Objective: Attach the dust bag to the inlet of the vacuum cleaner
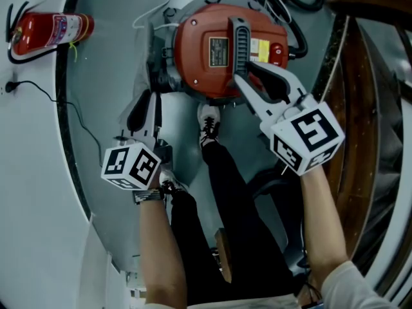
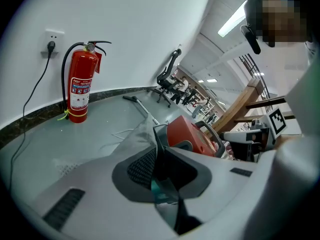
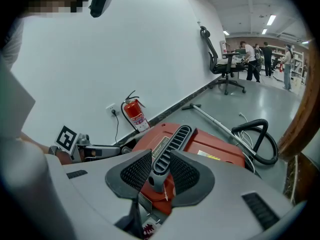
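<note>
The red vacuum cleaner (image 1: 206,50) stands on the grey floor, its grey ribbed handle (image 1: 240,40) on top. My right gripper (image 1: 244,71) straddles the handle's near end. In the right gripper view the handle (image 3: 167,146) lies between the pads of the open right gripper (image 3: 155,171). The grey fabric dust bag (image 1: 154,56) hangs at the vacuum's left side. My left gripper (image 1: 147,100) points up at it. In the left gripper view, the left gripper (image 2: 157,154) is shut on a thin dark edge of the dust bag (image 2: 132,136), with the vacuum (image 2: 187,134) just beyond.
A red fire extinguisher (image 1: 51,31) stands by the white wall, under a socket with a black cable. A black hose (image 3: 260,139) and a metal wand (image 3: 215,121) lie behind the vacuum. The person's shoe (image 1: 209,124) is next to the vacuum. Wooden stairs (image 1: 360,76) rise at the right.
</note>
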`<state>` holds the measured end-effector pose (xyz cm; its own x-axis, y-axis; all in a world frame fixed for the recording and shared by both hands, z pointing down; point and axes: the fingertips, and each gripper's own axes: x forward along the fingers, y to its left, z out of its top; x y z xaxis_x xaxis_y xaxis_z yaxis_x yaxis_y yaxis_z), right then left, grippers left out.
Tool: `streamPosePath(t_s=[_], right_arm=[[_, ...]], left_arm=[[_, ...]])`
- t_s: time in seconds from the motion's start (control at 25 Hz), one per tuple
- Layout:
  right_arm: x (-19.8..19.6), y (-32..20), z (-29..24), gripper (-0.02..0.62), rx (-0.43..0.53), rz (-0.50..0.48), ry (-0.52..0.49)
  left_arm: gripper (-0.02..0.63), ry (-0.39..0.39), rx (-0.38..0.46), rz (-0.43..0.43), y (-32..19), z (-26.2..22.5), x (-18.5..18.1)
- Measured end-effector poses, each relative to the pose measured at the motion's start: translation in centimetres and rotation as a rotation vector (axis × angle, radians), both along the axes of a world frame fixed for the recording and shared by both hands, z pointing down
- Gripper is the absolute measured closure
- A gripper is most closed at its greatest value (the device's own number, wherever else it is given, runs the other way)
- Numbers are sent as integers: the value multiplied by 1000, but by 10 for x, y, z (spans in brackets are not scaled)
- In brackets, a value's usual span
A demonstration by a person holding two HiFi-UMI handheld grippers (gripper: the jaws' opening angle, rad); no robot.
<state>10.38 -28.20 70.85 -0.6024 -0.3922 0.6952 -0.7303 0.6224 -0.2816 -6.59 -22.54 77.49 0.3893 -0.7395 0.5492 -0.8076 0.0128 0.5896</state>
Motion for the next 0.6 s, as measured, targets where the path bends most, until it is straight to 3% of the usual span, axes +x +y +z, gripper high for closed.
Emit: streamPosePath(t_s=[0.32,0.6], right_arm=[[-1,0,0,468,6,-3,-4],[-2,2,0,468,2,-66,23]], left_arm=[[576,32,21,60,-4,-5,12],[574,-40,43,52,-3,-6,13]])
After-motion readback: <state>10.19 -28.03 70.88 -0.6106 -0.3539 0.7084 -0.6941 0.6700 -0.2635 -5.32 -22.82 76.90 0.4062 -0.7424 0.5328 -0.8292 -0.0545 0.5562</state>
